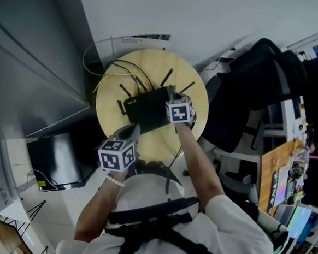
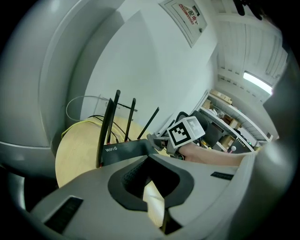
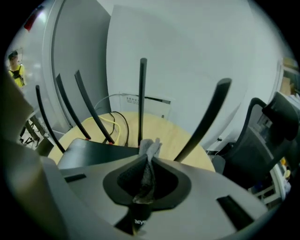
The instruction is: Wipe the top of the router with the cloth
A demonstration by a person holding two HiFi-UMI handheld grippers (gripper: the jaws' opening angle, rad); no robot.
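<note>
A black router [image 1: 146, 108] with several upright antennas lies on a round wooden table [image 1: 112, 89]. My right gripper [image 1: 170, 98] is over the router's right end, shut on a grey cloth [image 3: 150, 149] that pokes out past its tips. In the right gripper view the router [image 3: 93, 150] lies just below and left of the cloth. My left gripper [image 1: 133, 130] hovers at the router's near left corner, jaws shut with nothing between them. The left gripper view shows the router's side [image 2: 126, 150] marked WiFi 6, and the right gripper's marker cube [image 2: 186, 131] beyond it.
Yellow and black cables [image 1: 103, 81] run off the table's back edge toward a white wall box [image 1: 141, 38]. A black office chair [image 1: 254, 83] stands close on the right, with cluttered shelves [image 1: 295, 184] behind it. A grey cabinet [image 1: 28, 68] and a dark bin [image 1: 57, 159] are on the left.
</note>
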